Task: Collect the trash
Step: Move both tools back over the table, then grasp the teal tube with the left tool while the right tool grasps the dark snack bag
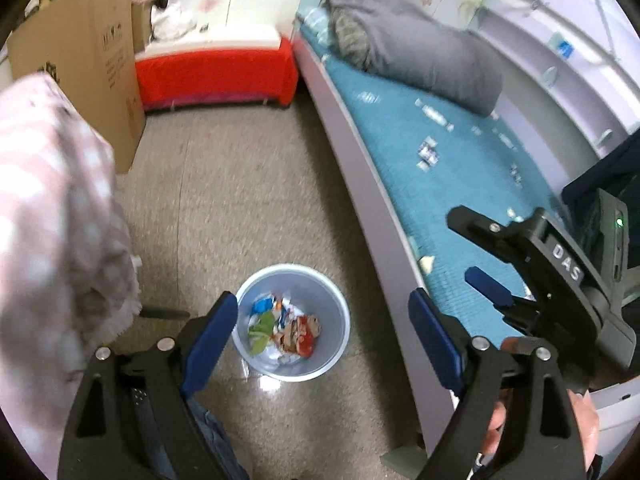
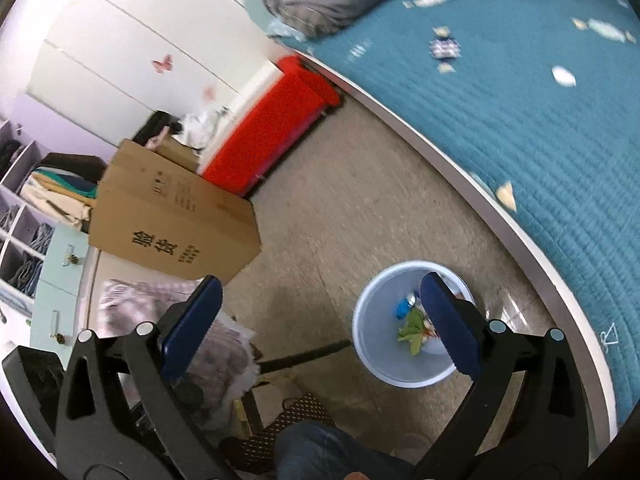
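A pale blue bin stands on the floor beside the bed, holding several crumpled wrappers. It also shows in the right wrist view. My left gripper is open and empty above the bin. My right gripper is open and empty, and it shows in the left wrist view over the bed's edge. Several small wrappers lie on the teal bedspread, also in the right wrist view.
A grey pillow lies at the head of the bed. A cardboard box and a red-covered bench stand at the far side. A pink chequered cloth hangs at the left. My leg is below.
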